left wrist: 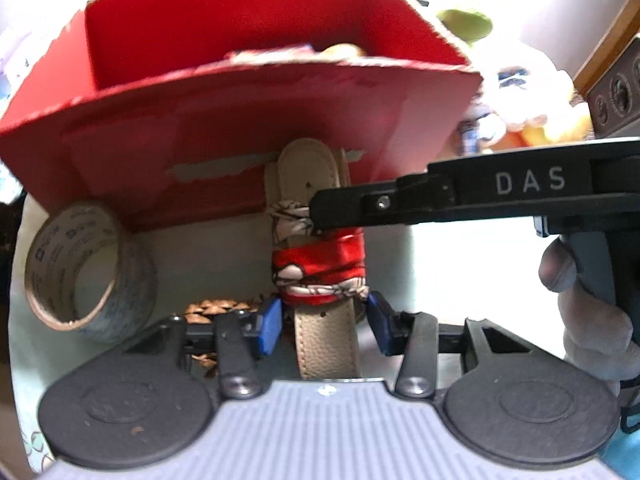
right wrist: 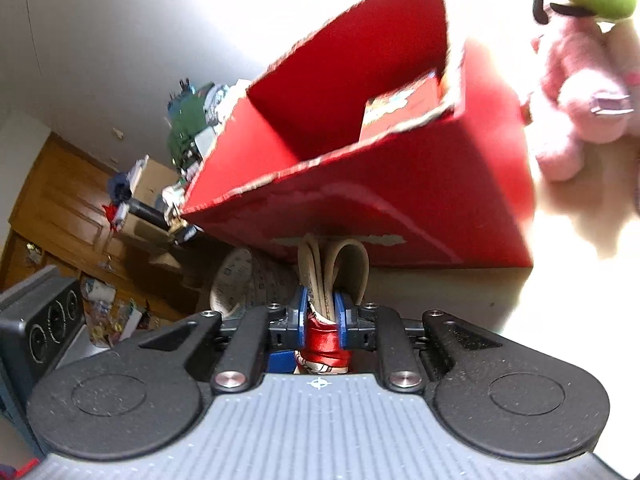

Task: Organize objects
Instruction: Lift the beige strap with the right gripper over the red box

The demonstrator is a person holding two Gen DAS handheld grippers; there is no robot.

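1. The right gripper (right wrist: 322, 314) is clamped on the beige strap bundle (right wrist: 332, 268) at lower centre.
2. The left gripper (left wrist: 325, 322) stands apart around the bundle, untouching.
3. Lift clear of the red box (right wrist: 360, 208) wall above before lowering in.

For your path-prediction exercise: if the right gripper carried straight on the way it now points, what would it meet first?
Most likely the near wall of the red cardboard box, just beyond the beige strap pinched in the right gripper. Depth is unclear.
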